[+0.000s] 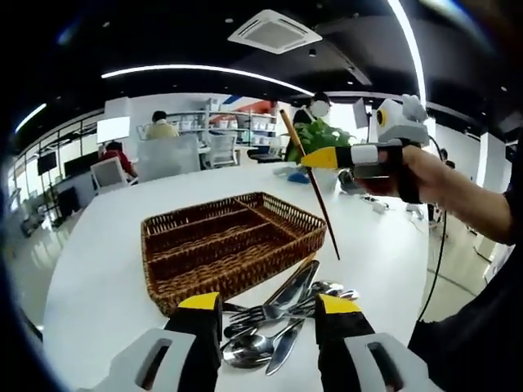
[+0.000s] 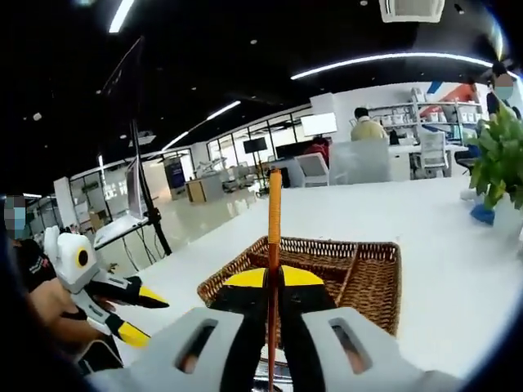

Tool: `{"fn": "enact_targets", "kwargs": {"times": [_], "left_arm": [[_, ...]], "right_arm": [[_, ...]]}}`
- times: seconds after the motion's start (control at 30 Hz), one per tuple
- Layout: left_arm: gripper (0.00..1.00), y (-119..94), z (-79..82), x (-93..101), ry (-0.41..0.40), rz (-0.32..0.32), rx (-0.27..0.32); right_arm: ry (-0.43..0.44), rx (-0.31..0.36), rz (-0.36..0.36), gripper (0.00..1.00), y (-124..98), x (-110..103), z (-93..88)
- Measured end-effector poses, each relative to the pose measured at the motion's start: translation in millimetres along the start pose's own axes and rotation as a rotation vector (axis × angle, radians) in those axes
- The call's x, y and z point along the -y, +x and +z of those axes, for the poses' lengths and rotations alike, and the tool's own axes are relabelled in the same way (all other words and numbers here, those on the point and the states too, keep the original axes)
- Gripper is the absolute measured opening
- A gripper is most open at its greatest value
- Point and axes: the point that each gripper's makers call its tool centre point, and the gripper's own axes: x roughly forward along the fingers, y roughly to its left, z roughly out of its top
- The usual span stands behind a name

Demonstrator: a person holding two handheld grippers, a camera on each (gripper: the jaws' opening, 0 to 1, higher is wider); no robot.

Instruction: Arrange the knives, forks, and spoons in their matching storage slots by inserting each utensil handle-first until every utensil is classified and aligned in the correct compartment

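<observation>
Utensils (image 1: 282, 322) lie unsorted at the wicker basket's (image 1: 237, 269) 5 o'clock; your right claw (image 2: 274, 282) grips a chopstick (image 2: 274, 220), left claw (image 1: 270, 306) open, slots unfilled.

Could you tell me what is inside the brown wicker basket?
The brown wicker basket has wicker dividers, and its visible compartments hold no utensils. In the right gripper view, the right gripper and its wooden stick cover part of the interior.
</observation>
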Motion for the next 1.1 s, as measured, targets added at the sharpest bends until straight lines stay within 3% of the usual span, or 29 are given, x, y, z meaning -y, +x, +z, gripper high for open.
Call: {"fn": "enact_targets", "kwargs": {"times": [0.03, 0.13, 0.17, 0.33, 0.57, 0.6, 0.83, 1.0, 1.03, 1.1], "left_arm": [[0.51, -3.1, -3.0, -7.1, -0.013, 0.013, -0.004], [0.55, -3.7, -4.0, -8.8, -0.014, 0.018, -0.006], [0.57, -5.7, -7.4, -14.3, -0.015, 0.036, -0.012], [0.63, -6.6, -10.4, -19.1, -0.025, 0.059, -0.02], [0.71, -5.1, -10.5, -18.4, -0.037, 0.051, -0.012], [0.72, -4.7, -10.3, -18.3, -0.037, 0.05, -0.01], [0.81, -4.3, -7.7, -16.7, -0.021, 0.037, 0.0], [0.87, -5.0, -6.7, -16.7, -0.014, 0.038, 0.007], [0.88, -5.4, -7.1, -14.8, -0.013, 0.03, 0.006], [0.9, -5.3, -7.4, -14.5, -0.012, 0.029, 0.005]], "right_arm": [[-0.034, -0.014, -0.039, 0.02, 3.9, 17.6, 8.1], [-0.041, -0.02, -0.048, 0.02, 4.8, 21.7, 9.9], [-0.071, -0.027, -0.085, 0.02, 10.0, 37.6, 19.9], [-0.089, -0.045, -0.126, 0.02, 24.5, 61.6, 27.2], [-0.087, -0.071, -0.152, 0.02, 40.7, 77.3, 30.9], [-0.088, -0.109, -0.169, 0.02, 52.9, 86.9, 26.3], [-0.08, -0.177, -0.194, 0.02, 71.8, 101.1, 14.7], [-0.058, -0.19, -0.192, 0.02, 76.9, 105.0, 10.5], [-0.062, -0.224, -0.205, 0.03, 80.2, 110.0, 3.5], [-0.061, -0.232, -0.208, 0.03, 81.0, 111.3, 2.0]]}}
